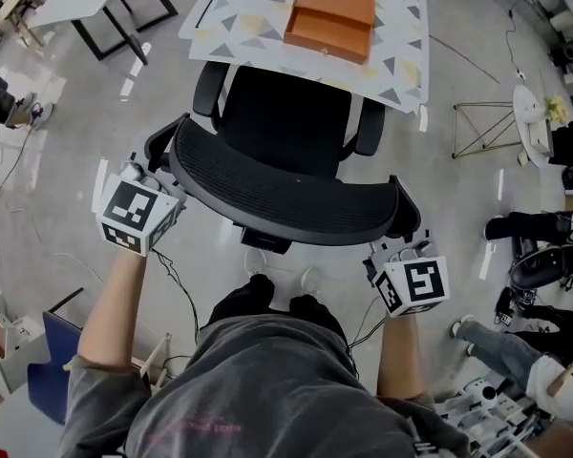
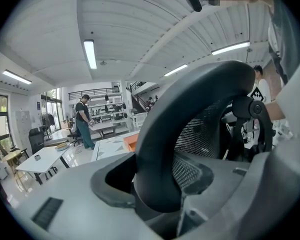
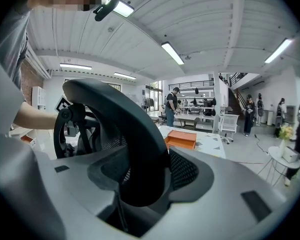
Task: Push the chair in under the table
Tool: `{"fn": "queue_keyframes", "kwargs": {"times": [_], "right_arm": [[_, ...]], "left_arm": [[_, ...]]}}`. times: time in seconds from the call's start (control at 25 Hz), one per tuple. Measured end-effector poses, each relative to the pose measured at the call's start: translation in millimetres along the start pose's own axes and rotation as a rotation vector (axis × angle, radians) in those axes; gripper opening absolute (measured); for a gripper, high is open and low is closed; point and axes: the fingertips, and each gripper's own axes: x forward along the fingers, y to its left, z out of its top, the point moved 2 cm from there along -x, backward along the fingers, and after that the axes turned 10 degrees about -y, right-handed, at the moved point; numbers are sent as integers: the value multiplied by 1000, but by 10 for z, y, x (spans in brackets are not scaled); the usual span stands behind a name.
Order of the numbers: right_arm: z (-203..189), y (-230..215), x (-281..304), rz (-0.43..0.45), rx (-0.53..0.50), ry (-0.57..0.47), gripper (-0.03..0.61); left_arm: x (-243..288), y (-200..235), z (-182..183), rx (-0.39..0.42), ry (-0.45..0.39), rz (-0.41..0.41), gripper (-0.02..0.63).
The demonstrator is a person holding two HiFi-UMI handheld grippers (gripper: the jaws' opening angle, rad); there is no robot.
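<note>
- Chair (image 1: 277, 175) stands straight ahead of both sets of fingers, its curved mesh backrest (image 1: 267, 194) nearest them and its seat (image 1: 286, 113) running on to the near edge of the table (image 1: 401, 60) (whether the seat's front goes under the top, I can't tell).
- The left gripper (image 1: 164, 165) is clamped on the backrest's left end. Its own view shows the thick black rim filling the gap between the two grey jaws, with mesh just past the right-hand one.
- The right gripper (image 1: 401, 241) bites the opposite end in the same way, and the right gripper view shows the rim wedged tight between its jaws.
- Only the head view shows both grippers at once, one at each end of the curve, with the armrests (image 1: 206, 89) further out beyond the fingertips.
- An orange tray (image 1: 329, 17) lies on the patterned tabletop, well beyond the fingers. Each gripper view catches only a part of it past the rim.
- The gripper views add what the head view misses: ceiling strip lights (image 2: 90, 54) and people (image 3: 171, 106) standing at benches far beyond the jaws.
- A small round side table (image 1: 530, 113) stands well off to the right of the right gripper's fingers.
</note>
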Motion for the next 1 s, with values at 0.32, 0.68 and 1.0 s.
{"fn": "queue_keyframes", "kwargs": {"times": [0.32,0.68,1.0], "right_arm": [[16,-68,223,-25,8,-3,238],[48,-182,362,-41,5,-8,238],[48,-322,487,-43,-1,-9,238]], "left_arm": [[172,201,5,3,1,-12,218],[333,303,47,7,-4,-14,218],[492,358,66,12,-5,-7,218]]}}
